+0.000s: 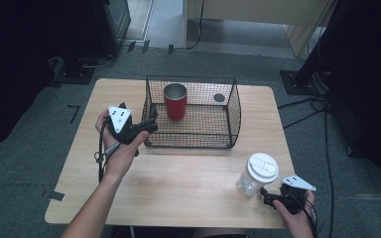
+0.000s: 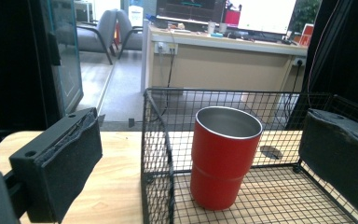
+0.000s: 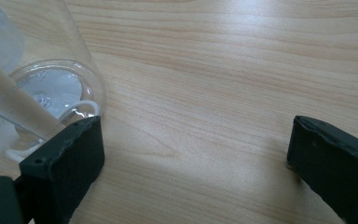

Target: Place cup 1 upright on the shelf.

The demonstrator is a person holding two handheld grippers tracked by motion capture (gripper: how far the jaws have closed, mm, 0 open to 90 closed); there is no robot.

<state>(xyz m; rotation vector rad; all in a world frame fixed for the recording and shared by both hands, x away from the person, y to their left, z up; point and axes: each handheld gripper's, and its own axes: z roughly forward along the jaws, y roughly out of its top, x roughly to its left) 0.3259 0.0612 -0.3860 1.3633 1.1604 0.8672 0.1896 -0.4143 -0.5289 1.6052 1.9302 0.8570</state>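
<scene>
A red metal cup (image 1: 175, 101) stands upright in the back left of a black wire basket (image 1: 233, 111) on the wooden table (image 1: 178, 173). My left gripper (image 1: 150, 118) hovers at the basket's left wall, open and holding nothing. In the left gripper view its jaws stand wide apart, with the red cup (image 2: 223, 158) and the basket's wall (image 2: 157, 154) ahead of the left gripper (image 2: 200, 163). A clear plastic cup with a white lid (image 1: 258, 173) stands front right. My right gripper (image 1: 268, 197) sits just beside it, open. In the right gripper view the clear cup (image 3: 37, 88) touches or nearly touches the left jaw of the right gripper (image 3: 196, 154).
A small dark disc (image 1: 219, 97) lies on the basket floor at the back right. Cables (image 1: 322, 129) run over the carpet right of the table. Dark stands (image 1: 79, 64) flank the table's far corners, and a desk (image 2: 223, 60) stands behind.
</scene>
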